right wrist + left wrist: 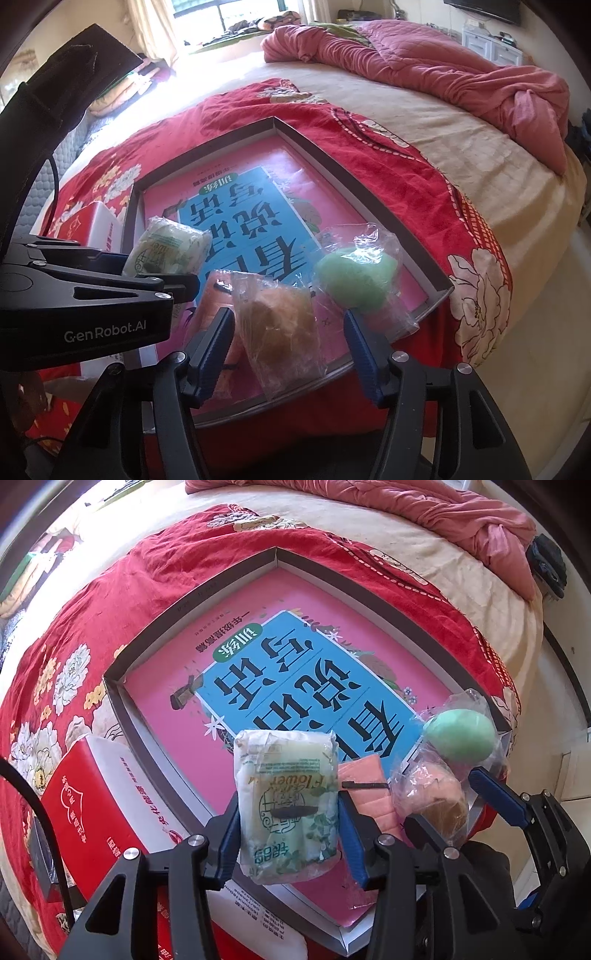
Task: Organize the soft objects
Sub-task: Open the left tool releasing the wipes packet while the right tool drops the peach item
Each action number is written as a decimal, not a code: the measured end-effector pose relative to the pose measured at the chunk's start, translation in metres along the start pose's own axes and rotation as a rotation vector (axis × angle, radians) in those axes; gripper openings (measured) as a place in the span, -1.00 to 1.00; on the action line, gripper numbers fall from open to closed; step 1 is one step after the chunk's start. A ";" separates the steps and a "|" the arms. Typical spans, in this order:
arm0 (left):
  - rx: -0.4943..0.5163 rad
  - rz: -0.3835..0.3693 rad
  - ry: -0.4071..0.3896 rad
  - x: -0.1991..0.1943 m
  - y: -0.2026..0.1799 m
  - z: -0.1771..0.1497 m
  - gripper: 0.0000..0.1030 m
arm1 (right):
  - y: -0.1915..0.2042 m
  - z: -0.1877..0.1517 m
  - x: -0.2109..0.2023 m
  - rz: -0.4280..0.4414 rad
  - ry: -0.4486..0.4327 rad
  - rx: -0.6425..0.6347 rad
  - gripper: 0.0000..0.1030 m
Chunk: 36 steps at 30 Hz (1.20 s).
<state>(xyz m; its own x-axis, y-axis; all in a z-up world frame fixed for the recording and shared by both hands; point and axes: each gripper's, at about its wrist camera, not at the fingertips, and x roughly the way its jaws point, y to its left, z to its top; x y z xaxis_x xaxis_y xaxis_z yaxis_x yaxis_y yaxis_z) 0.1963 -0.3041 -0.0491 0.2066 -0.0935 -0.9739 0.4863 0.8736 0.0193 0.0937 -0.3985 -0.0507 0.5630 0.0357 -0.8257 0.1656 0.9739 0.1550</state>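
A shallow grey-rimmed box (192, 602) (354, 162) lies on the bed, and a pink and blue printed sheet covers its floor. My left gripper (288, 797) (166, 273) is shut on a green and white tissue pack (288, 801) (166, 247) over the box's near left part. To the right, a bagged brown-pink sponge (432, 794) (284, 325) lies between the spread fingers of my right gripper (287, 317) (443, 797), which is open with a gap on both sides. A bagged green sponge (460, 734) (354, 280) sits just beyond it. A folded pink cloth (365, 794) (218, 295) lies between pack and sponges.
A red and white tissue box (85, 801) (85, 221) stands outside the grey box on the left. The bed has a red floral cover (110, 602) (424, 177), and a crumpled pink quilt (424, 509) (443, 66) lies at the far side. The bed's edge and floor are to the right.
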 end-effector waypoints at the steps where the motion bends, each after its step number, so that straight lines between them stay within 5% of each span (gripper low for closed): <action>1: -0.001 0.001 0.000 0.000 0.000 0.000 -0.06 | 0.001 0.000 -0.001 0.000 -0.002 -0.002 0.26; 18: -0.092 -0.027 -0.159 -0.048 0.015 -0.007 0.29 | 0.005 0.003 -0.013 -0.013 -0.074 -0.020 0.37; 36: -0.138 -0.026 -0.281 -0.091 0.023 -0.056 0.43 | 0.000 0.007 -0.037 -0.038 -0.195 0.026 0.43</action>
<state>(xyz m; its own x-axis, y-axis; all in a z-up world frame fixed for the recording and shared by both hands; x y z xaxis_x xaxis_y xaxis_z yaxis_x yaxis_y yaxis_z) 0.1417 -0.2487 0.0275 0.4313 -0.2282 -0.8729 0.3785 0.9240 -0.0545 0.0784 -0.4014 -0.0159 0.7016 -0.0470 -0.7110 0.2089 0.9675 0.1422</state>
